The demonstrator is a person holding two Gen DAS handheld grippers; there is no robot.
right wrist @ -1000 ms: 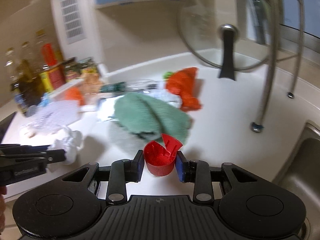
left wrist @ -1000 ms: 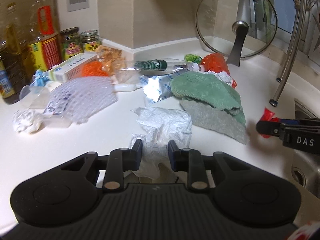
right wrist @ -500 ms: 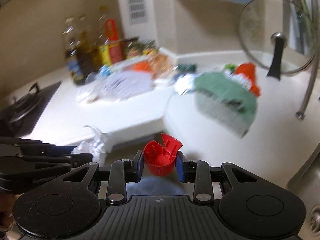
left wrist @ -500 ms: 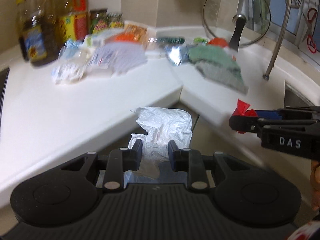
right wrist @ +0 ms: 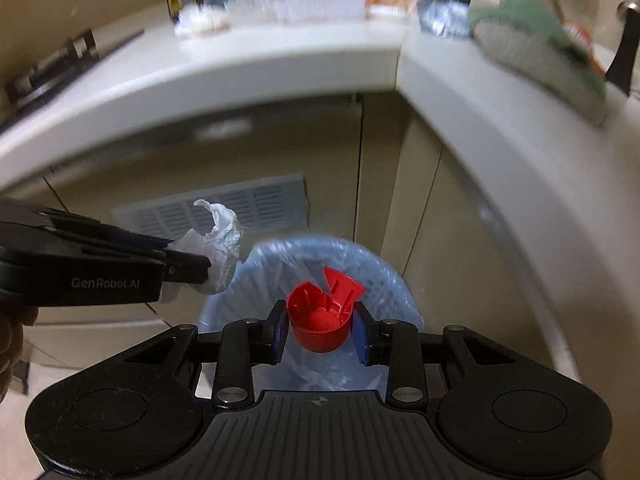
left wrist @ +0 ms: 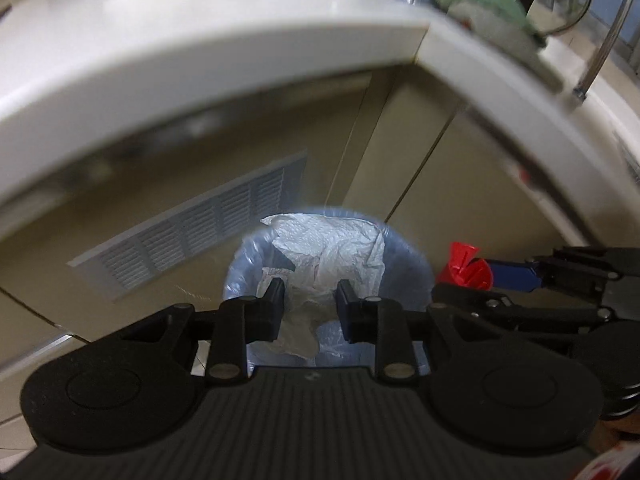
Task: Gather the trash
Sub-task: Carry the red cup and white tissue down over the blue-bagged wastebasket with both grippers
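Left gripper (left wrist: 308, 294): jaws clamped on a crumpled white tissue (left wrist: 332, 256); the wad stands up between the pads and hangs a little below them.
Right gripper (right wrist: 320, 320): jaws clamped on a red bottle cap (right wrist: 320, 320), its hinged lid flipped open and the hollow side facing the camera.
Position of the left load: held in the air over the rim area of the trash bin (left wrist: 416, 264), not touching it.
Position of the right load: held in the air above the bin's open mouth, seen from the right wrist view against the liner.
Trash bin: stands on the floor in the inner corner of the base cabinets, lined with a pale blue plastic bag (right wrist: 384, 280).
Relation of the two grippers: side by side, near each other, both angled downward toward the bin.
Countertop (right wrist: 280, 60): white, L-shaped, above and behind the bin; it carries more clutter, blurred.
On the counter, legible: a green cloth (right wrist: 528, 16), a further white wad (right wrist: 200, 20), bottles at the back.
Cabinet front: a louvred vent panel (left wrist: 192, 236) left of the bin.
Person: part of a hand (right wrist: 12, 344) on the left gripper's body.
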